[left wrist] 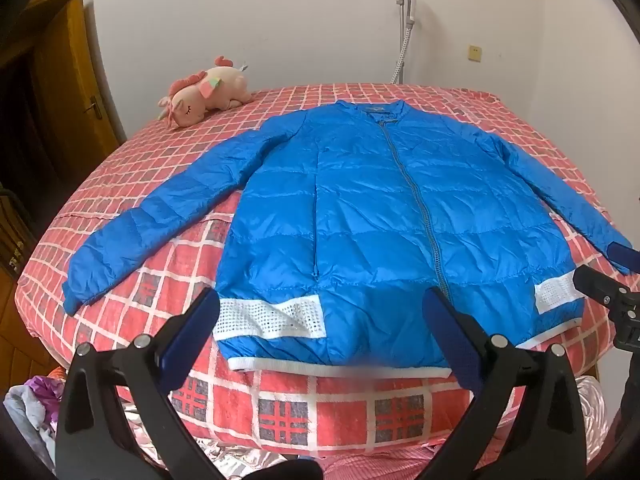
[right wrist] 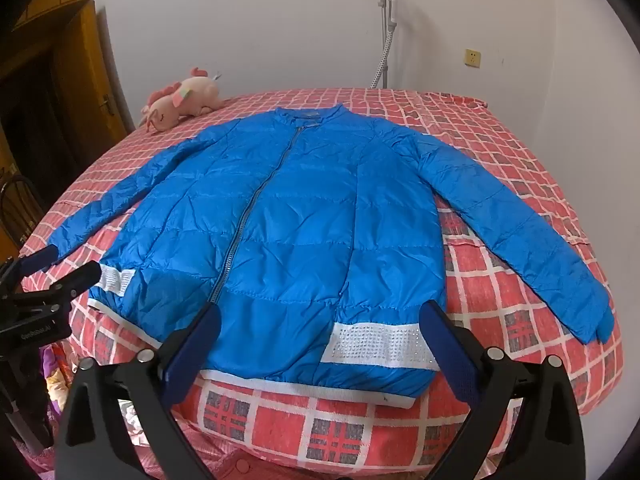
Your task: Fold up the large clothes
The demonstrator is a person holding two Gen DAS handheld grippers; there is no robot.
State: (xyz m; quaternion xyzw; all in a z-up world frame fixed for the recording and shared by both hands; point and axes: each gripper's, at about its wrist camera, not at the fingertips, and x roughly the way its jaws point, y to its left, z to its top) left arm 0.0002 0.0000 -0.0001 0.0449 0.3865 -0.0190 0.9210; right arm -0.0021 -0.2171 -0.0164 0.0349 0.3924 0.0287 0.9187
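A blue puffy jacket [left wrist: 384,216] is lying flat on the red checked bed [left wrist: 280,412] — both the left gripper [left wrist: 320,320] and right gripper [right wrist: 320,324] are hanging wide apart, holding nothing.

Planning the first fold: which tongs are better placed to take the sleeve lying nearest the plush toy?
Left. The left tongs, open, hover over the hem on that side of the blue jacket; that sleeve lies just beyond. The right tongs sit across the zipper.
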